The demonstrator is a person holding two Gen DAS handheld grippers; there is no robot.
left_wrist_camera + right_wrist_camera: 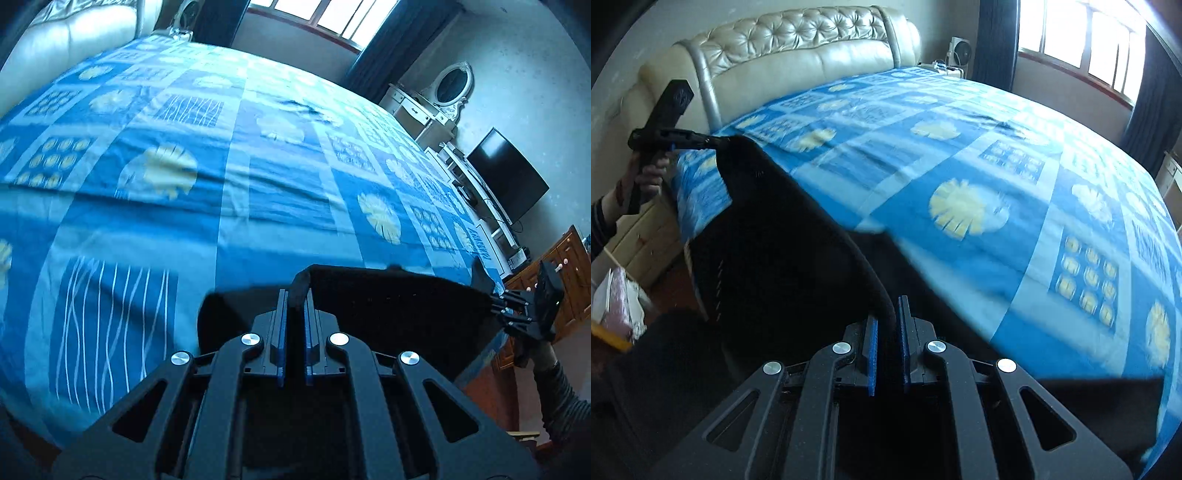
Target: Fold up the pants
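Note:
Black pants [388, 299] hang stretched between my two grippers above the near edge of the bed. My left gripper [295, 295] is shut on one end of the waistband edge; the cloth runs right to my right gripper [496, 304], shut on the other end. In the right wrist view my right gripper [888, 310] pinches the thick black hem, and the pants [783, 240] sweep up and left to the left gripper [720, 141], held by a hand. The lower part of the pants drops out of sight below the fingers.
The bed [184, 155] wears a blue sheet [997, 166] with pale flower squares. A cream tufted headboard [798, 48], a window [1082, 40], a dressing table with an oval mirror [454, 85], a television [506, 173] and wooden cabinets [565, 266] surround it.

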